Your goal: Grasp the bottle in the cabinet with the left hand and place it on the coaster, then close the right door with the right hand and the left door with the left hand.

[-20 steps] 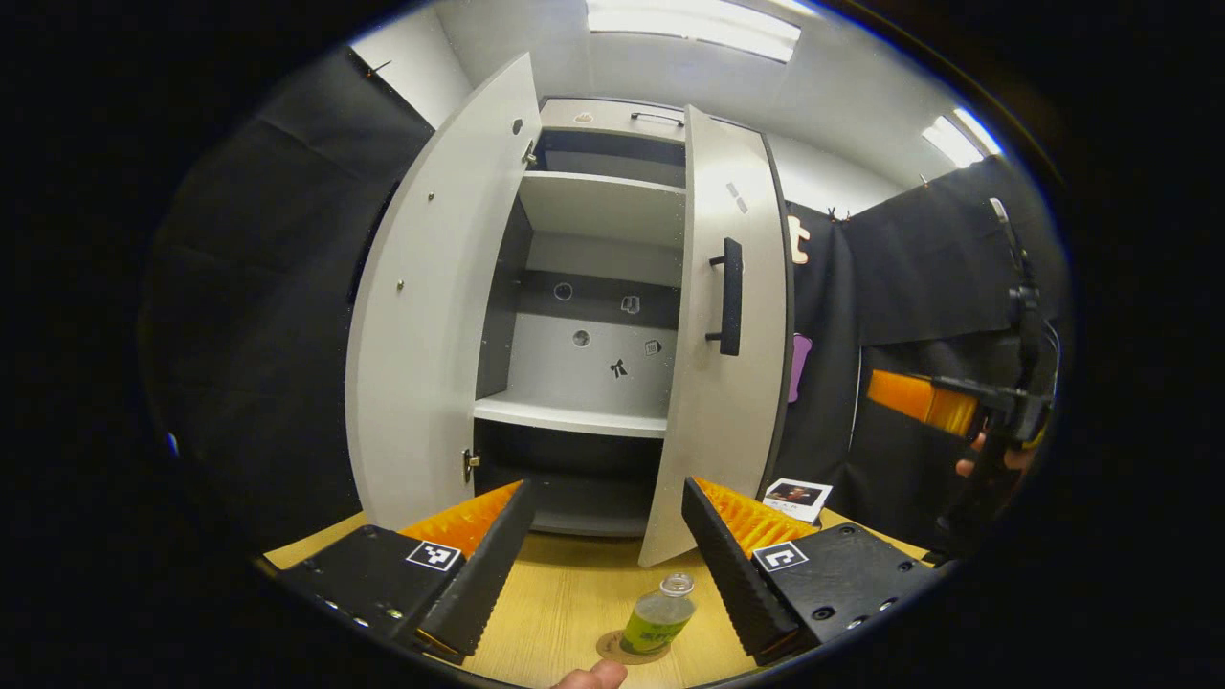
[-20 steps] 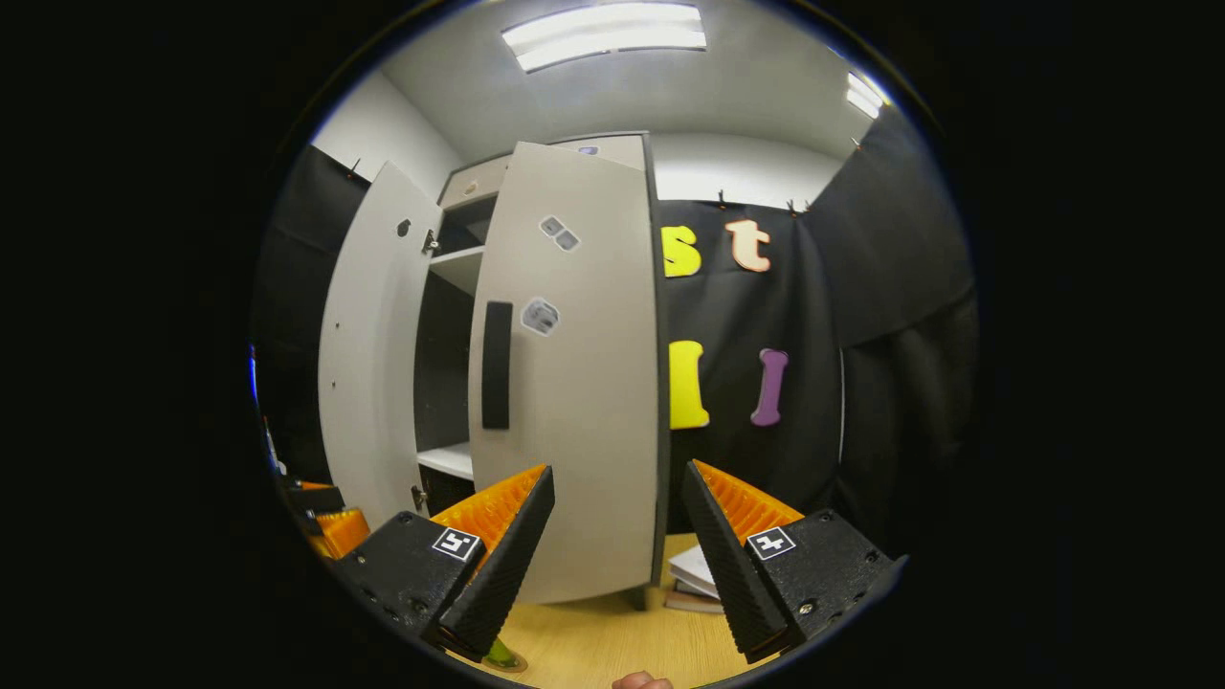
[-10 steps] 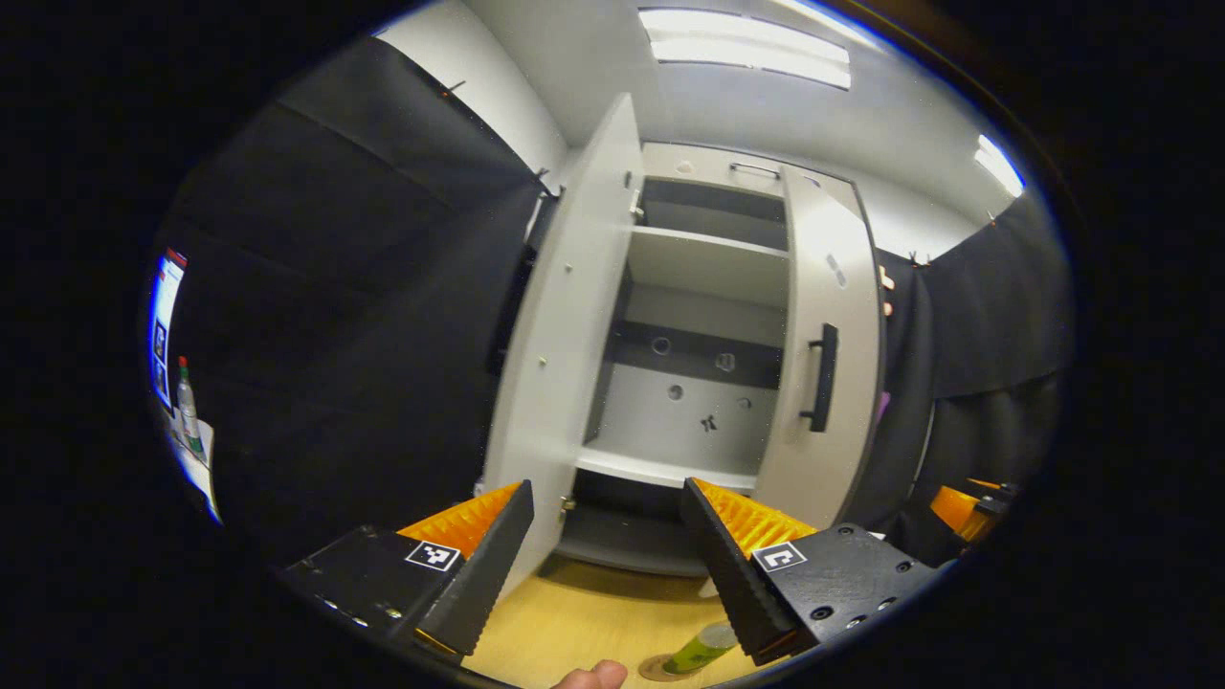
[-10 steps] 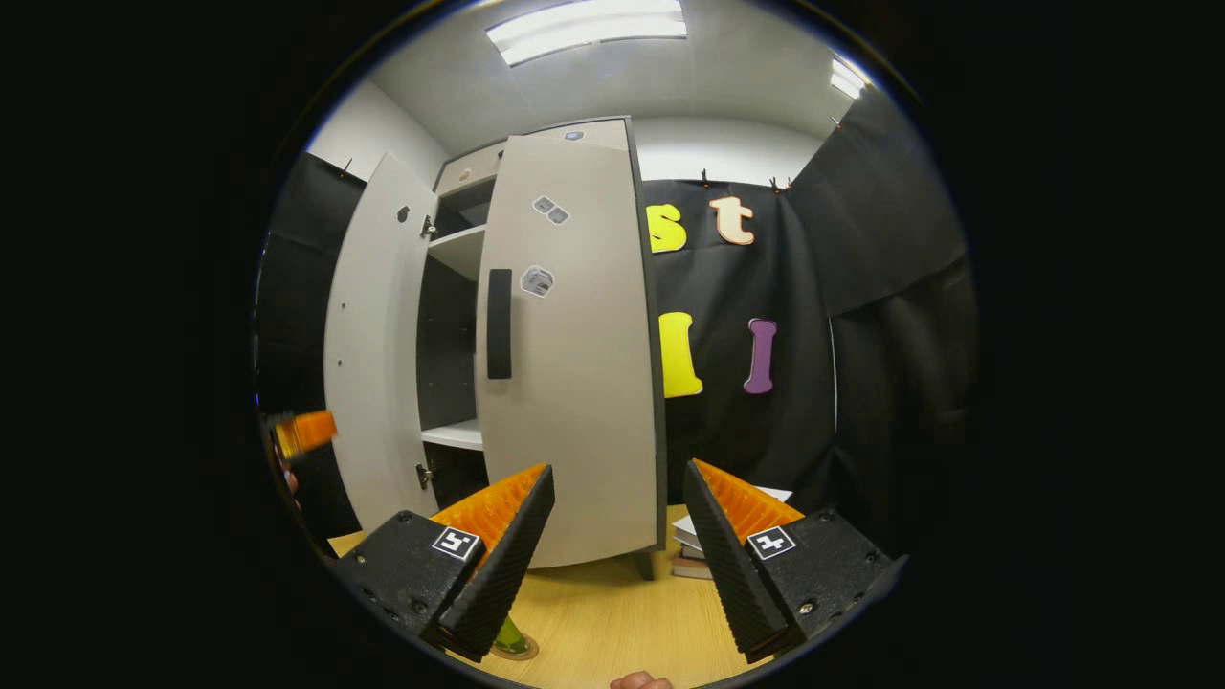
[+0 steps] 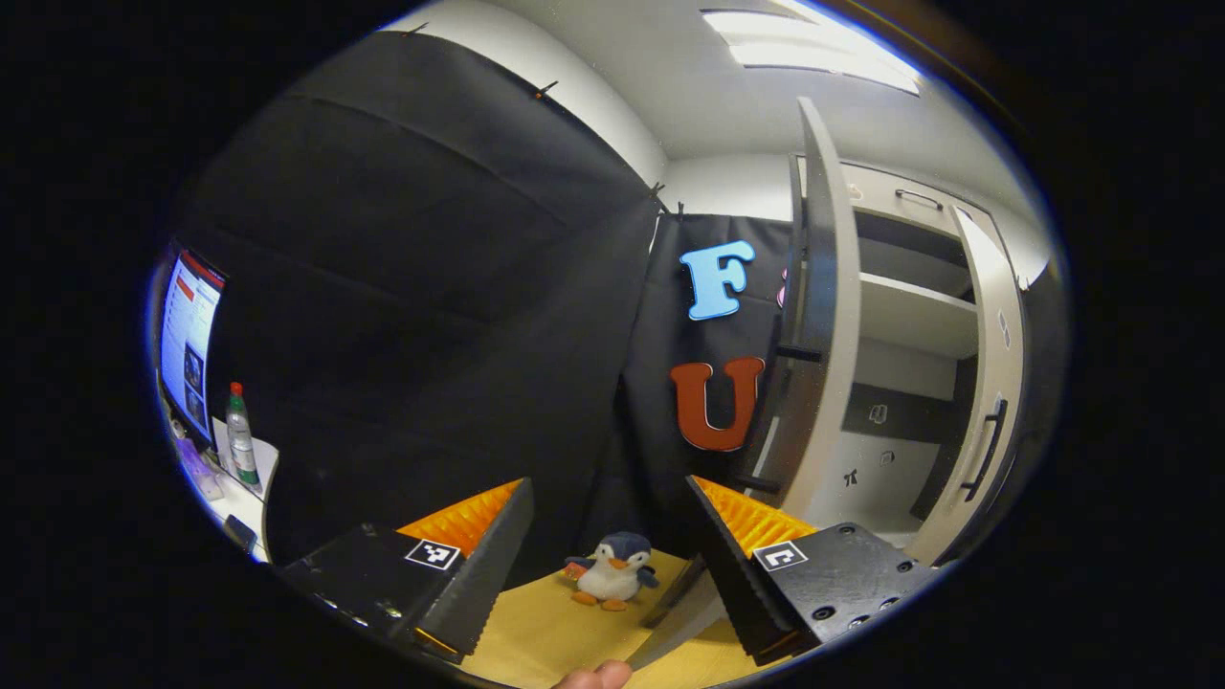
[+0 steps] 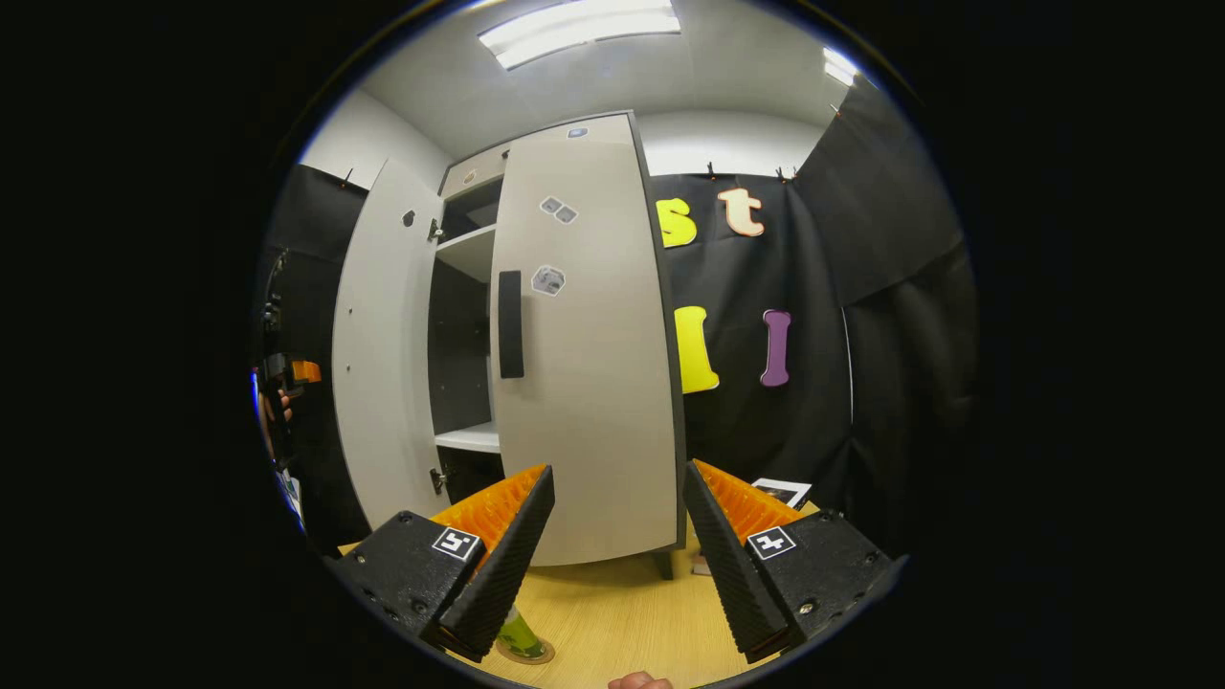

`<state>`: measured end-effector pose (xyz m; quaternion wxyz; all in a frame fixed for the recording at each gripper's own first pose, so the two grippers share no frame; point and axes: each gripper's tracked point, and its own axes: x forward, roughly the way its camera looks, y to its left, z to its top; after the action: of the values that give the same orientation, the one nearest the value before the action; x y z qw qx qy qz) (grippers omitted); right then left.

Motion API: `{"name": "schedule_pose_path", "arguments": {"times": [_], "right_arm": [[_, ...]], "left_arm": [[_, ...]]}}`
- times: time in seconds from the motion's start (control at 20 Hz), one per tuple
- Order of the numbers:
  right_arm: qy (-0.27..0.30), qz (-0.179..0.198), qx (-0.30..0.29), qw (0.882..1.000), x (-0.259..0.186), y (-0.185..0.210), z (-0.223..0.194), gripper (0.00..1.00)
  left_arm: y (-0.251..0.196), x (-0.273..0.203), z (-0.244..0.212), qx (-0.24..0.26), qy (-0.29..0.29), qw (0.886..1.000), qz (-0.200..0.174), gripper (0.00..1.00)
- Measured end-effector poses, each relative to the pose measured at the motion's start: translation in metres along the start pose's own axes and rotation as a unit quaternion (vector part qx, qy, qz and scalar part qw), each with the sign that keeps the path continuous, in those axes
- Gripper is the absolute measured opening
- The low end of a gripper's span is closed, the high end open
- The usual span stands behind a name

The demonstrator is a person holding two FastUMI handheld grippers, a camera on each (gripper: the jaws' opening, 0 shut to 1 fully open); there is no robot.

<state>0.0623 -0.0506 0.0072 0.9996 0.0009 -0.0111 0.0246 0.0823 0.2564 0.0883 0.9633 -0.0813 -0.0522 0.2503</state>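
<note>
Pale wood-grain desk (image 6: 612,612) carries the tall grey cabinet (image 6: 478,182). Its flat right door (image 6: 584,354), with a black bar handle, and left door (image 6: 378,354) stand ajar. The green bottle (image 6: 517,632) stands on the round coaster (image 6: 536,655) near the desk's front edge. The left gripper (image 5: 603,536) and right gripper (image 6: 617,522) are both released, ridged fingers spread, grasping nothing. A plush penguin (image 5: 612,569) sits at the desk's far left edge.

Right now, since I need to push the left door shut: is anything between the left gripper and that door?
Nothing visible. The left gripper is open and empty, and the left door stands edge-on to its right. A plush penguin sits on the table, low, outside the door.
</note>
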Motion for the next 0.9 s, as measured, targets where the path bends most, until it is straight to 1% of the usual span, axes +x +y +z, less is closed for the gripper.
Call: {"name": "schedule_pose_path", "arguments": {"times": [0.1, 0.15, 0.2, 0.25, 0.3, 0.35, 0.4, 0.45, 0.5, 0.65, 0.7, 0.9], "right_arm": [[-0.001, -0.007, -0.001, 1.0, -0.001, -0.007, 0.002, 0.83], [-0.003, -0.011, -0.001, 1.0, -0.001, -0.011, 0.005, 0.84], [-0.006, -0.015, 0.001, 1.0, -0.001, -0.015, 0.007, 0.84], [-0.008, -0.019, 0.003, 1.0, -0.001, -0.019, 0.009, 0.84], [-0.009, -0.023, 0.005, 1.0, -0.001, -0.022, 0.01, 0.83], [-0.009, -0.026, 0.005, 1.0, 0.0, -0.024, 0.011, 0.83], [-0.01, -0.03, 0.004, 0.999, 0.0, -0.027, 0.011, 0.83], [-0.011, -0.031, 0.005, 0.999, 0.001, -0.029, 0.012, 0.83], [-0.011, -0.03, 0.006, 0.999, 0.001, -0.029, 0.012, 0.83], [-0.007, -0.029, 0.01, 1.0, 0.003, -0.031, 0.01, 0.83], [-0.007, -0.028, 0.012, 1.0, 0.003, -0.031, 0.009, 0.83], [-0.004, -0.027, 0.009, 1.0, 0.002, -0.03, 0.008, 0.83]], "left_arm": [[0.001, 0.018, -0.005, -0.004, 0.009, 1.0, 0.002, 0.95], [0.002, 0.024, -0.008, -0.002, 0.013, 1.0, 0.004, 1.0], [-0.002, 0.028, -0.01, -0.001, 0.011, 1.0, -0.001, 0.95], [-0.006, 0.031, -0.012, 0.0, 0.013, 1.0, -0.003, 1.0], [-0.005, 0.033, -0.013, 0.006, 0.012, 1.0, 0.006, 0.95], [-0.005, 0.032, -0.011, 0.011, 0.006, 1.0, 0.008, 0.95], [-0.007, 0.032, -0.011, 0.009, 0.006, 1.0, 0.009, 1.0], [-0.007, 0.033, -0.013, 0.003, 0.007, 1.0, 0.007, 0.94], [-0.009, 0.032, -0.014, -0.001, 0.012, 1.0, 0.003, 0.94], [-0.022, 0.026, -0.016, 0.039, 0.006, 0.999, -0.014, 0.94], [-0.028, 0.021, -0.018, 0.042, 0.006, 0.999, -0.018, 0.93], [-0.055, 0.011, -0.029, 0.013, 0.02, 0.998, -0.05, 0.93]]}}
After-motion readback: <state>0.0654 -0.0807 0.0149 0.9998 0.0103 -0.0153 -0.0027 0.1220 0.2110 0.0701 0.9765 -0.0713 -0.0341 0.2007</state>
